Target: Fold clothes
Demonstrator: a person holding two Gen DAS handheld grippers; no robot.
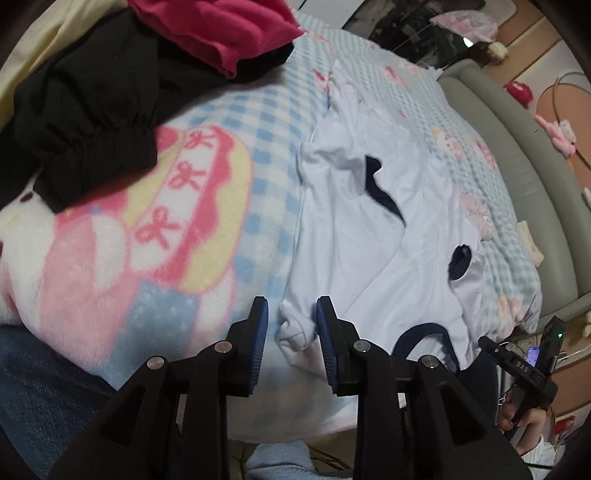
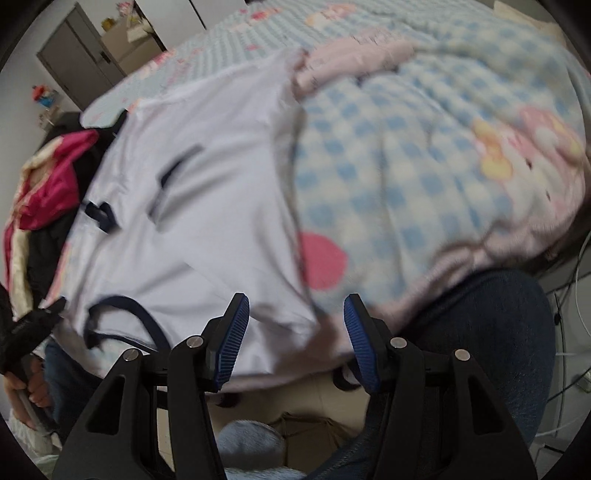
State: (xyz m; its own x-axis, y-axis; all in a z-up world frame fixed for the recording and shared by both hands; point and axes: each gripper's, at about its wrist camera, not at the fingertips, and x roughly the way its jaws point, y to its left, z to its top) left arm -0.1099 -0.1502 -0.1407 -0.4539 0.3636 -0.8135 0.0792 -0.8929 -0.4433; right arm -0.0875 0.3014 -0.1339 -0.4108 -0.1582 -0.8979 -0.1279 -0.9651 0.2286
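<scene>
A white shirt point(image 1: 369, 240) with navy trim lies spread on a blue-checked blanket point(image 1: 258, 122) on the bed. My left gripper point(image 1: 291, 301) hovers at the shirt's near corner. A bunched bit of that corner sits between the parted blue pads, which do not squeeze it. In the right wrist view the white shirt point(image 2: 207, 221) is blurred. My right gripper point(image 2: 296, 297) stands open over its other near corner at the blanket's point(image 2: 406, 166) front edge, with nothing pinched. The navy neckline point(image 2: 122, 306) lies to its left.
A black garment point(image 1: 92, 110) and a magenta one point(image 1: 221, 33) are piled at the bed's far left. A pale pink garment point(image 2: 351, 62) lies beyond the shirt. A grey bed frame point(image 1: 517, 166) runs along the right. A person's jeans point(image 2: 498, 332) and a cardboard box point(image 2: 306, 435) are below.
</scene>
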